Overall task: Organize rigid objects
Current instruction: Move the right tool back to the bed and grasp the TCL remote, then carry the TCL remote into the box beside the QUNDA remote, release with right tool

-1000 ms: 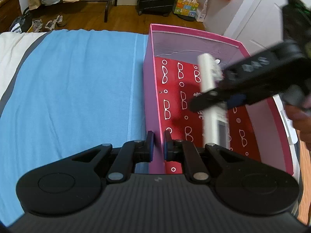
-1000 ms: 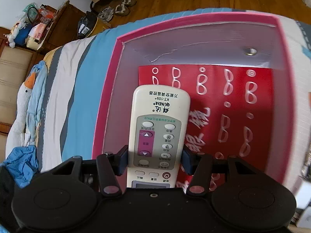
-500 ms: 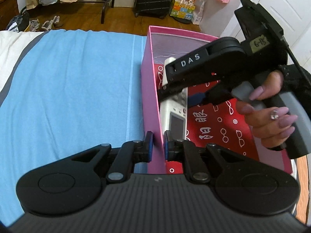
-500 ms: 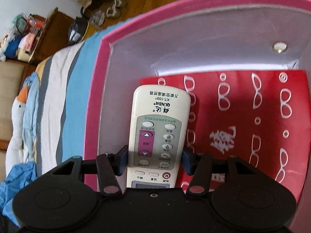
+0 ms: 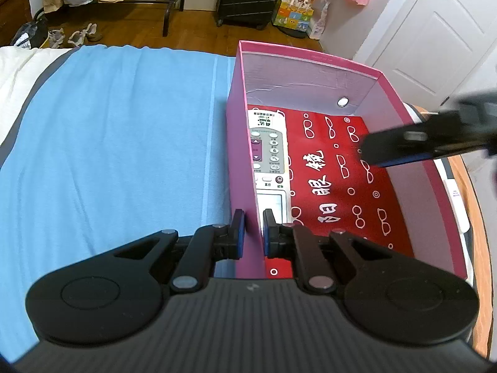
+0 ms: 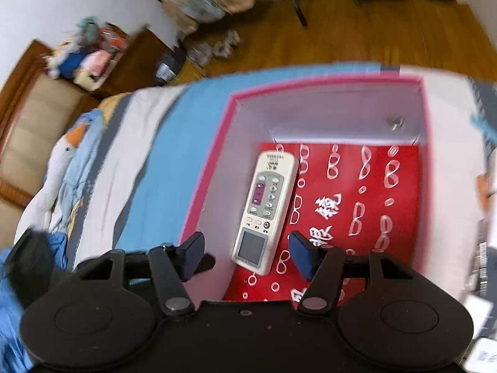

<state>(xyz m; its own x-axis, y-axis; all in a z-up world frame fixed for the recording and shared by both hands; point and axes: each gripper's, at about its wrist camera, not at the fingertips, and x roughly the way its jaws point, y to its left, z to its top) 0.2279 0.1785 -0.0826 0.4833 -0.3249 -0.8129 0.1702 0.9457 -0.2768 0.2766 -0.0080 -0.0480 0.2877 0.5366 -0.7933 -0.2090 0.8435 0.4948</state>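
Blue bedding (image 5: 108,143) filled the nine o'clock side, and the left gripper (image 5: 251,233) pinched the pink box (image 5: 310,57) by its left wall, jaws nearly closed on the card. At about one o'clock from it, the white remote (image 6: 264,208) lay flat on the red liner, against that wall. The placing step looked done. The right gripper (image 6: 247,253) hovered above, jaws wide and empty; next it would likely fetch another object.
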